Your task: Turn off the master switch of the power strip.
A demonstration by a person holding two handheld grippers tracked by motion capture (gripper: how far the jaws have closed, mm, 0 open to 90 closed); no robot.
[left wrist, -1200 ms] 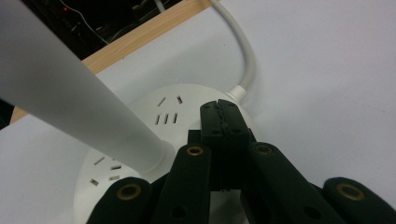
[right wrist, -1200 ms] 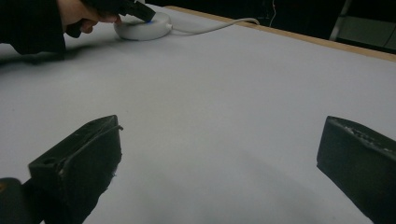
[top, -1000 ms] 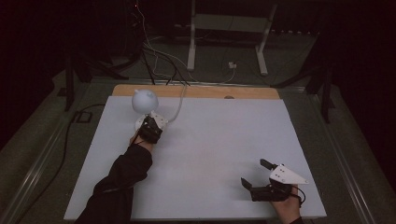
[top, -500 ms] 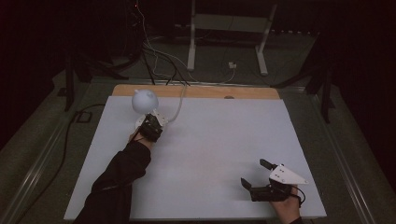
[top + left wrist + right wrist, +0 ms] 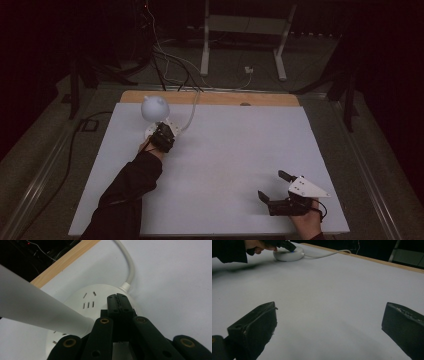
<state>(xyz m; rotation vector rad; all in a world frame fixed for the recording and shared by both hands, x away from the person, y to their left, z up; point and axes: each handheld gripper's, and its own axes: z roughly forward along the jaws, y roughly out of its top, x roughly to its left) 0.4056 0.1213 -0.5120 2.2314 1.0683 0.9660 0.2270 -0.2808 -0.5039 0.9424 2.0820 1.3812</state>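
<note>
Dim lab, white table (image 5: 230,165), trailing floor cables (image 5: 170,60), metal stand legs (image 5: 242,45)

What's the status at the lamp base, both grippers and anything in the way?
Left gripper shut, tips pressed on the round white lamp base. Right gripper open, idle on the white table. Path clear; the base's white cord trails away.

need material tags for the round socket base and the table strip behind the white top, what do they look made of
Round socket base: likely matte white moulded plastic; smooth shell with cut plug slots.
Table strip: looks like light wood or wood laminate; tan, faintly grained.
</note>
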